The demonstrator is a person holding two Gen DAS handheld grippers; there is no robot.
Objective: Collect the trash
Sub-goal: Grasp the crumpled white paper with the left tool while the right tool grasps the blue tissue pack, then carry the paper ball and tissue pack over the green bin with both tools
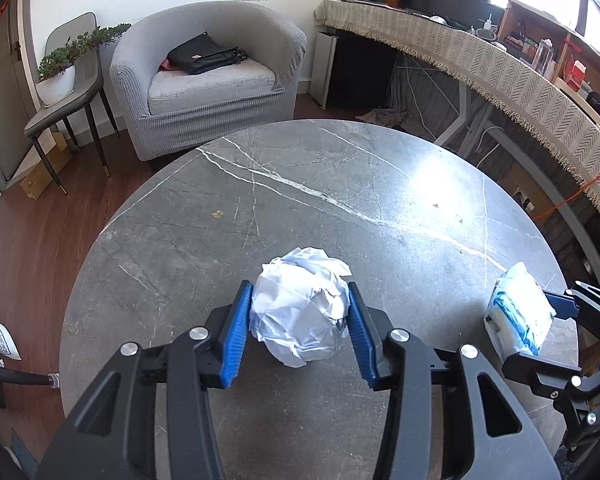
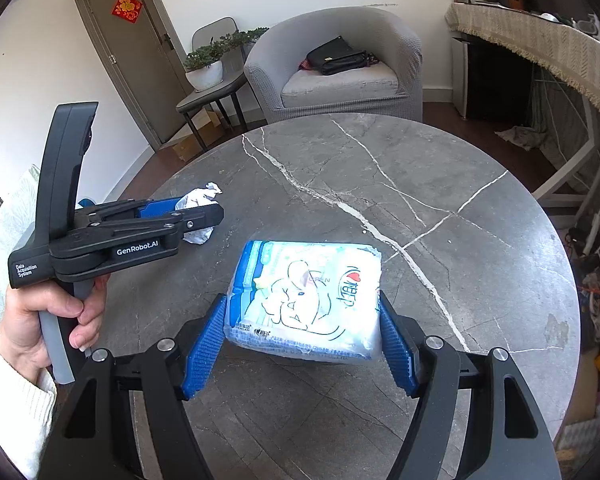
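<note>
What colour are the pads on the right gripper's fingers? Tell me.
Blue, with a fine ribbed texture, on black fingers; clearest in the right wrist view.

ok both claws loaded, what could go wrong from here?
1. The crumpled paper ball is only pinched at its sides by the left claw; it may compress and slip.
2. The soft tissue pack in the right claw could sag or twist.

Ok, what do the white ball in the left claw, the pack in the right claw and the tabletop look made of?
White ball: crumpled paper, matte, with sharp creases and folds.
Pack: soft tissues in thin glossy plastic film, by the glare and printed wrapper.
Tabletop: grey marble or a marble-look slab, polished, with white veins and window reflections.
</note>
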